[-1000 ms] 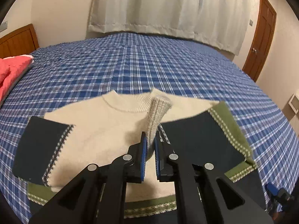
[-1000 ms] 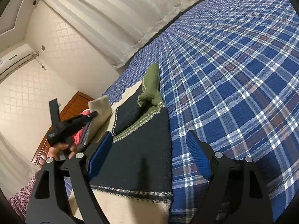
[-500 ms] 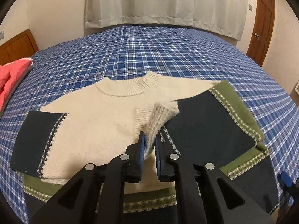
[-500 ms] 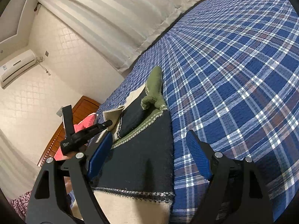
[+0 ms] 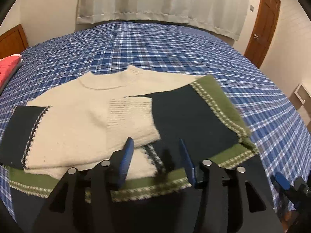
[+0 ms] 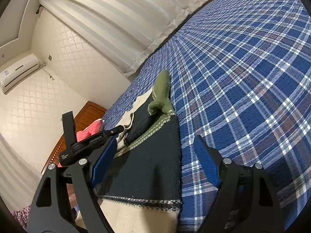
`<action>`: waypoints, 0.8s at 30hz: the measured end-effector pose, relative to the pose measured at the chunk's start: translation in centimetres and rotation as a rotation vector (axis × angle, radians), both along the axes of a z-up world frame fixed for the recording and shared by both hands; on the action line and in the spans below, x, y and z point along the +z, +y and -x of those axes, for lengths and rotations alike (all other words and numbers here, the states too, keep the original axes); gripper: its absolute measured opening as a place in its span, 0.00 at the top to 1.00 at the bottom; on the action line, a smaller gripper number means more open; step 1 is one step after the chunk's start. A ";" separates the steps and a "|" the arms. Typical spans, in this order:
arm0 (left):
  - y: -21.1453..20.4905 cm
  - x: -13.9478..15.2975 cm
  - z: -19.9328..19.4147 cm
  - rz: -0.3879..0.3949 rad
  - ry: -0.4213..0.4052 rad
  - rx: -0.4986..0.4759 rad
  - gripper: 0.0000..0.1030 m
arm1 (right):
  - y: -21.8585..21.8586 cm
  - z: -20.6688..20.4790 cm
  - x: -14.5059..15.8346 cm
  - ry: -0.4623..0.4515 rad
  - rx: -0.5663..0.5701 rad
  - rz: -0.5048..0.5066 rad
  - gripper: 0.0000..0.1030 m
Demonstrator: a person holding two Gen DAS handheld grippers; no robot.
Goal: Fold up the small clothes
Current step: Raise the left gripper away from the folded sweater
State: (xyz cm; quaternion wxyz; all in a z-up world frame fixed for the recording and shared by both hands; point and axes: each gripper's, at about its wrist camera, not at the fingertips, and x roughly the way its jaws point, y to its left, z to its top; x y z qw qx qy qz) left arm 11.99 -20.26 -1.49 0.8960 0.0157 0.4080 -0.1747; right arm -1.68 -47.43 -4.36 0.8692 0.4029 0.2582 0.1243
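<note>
A small cream, navy and green knit sweater [image 5: 81, 128] lies flat on the blue plaid bed [image 5: 155, 48]. Its right sleeve is folded across the chest, with the cream ribbed cuff [image 5: 130, 112] lying flat. My left gripper [image 5: 155, 151] is open and empty just above the sweater's lower middle. In the right wrist view my right gripper [image 6: 155, 153] is open and empty over the sweater's navy part [image 6: 153, 161]. The left gripper also shows in the right wrist view [image 6: 93, 137].
A pink cloth [image 5: 7, 66] lies at the bed's left edge by the wooden headboard [image 5: 11, 40]. White curtains [image 5: 165, 3] hang behind the bed. A wooden door [image 5: 262, 25] stands at the right. The blue tip of the right gripper [image 5: 281, 180] shows at the lower right.
My left gripper lowered the cream cuff onto the sweater's chest, then opened and let it go. The cuff now lies flat. My right gripper stayed open and nearly still.
</note>
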 end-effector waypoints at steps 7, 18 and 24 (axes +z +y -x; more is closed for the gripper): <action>0.4 0.5 1.6 0.016 -0.005 -0.037 0.47 | 0.0 0.0 0.0 0.000 0.000 0.000 0.22; 3.0 1.5 4.2 0.083 -0.011 -0.074 0.40 | -0.1 0.0 0.0 0.000 0.000 0.000 0.22; 5.1 1.7 5.3 0.131 -0.011 -0.082 0.40 | -0.1 0.0 0.0 0.000 0.001 0.000 0.22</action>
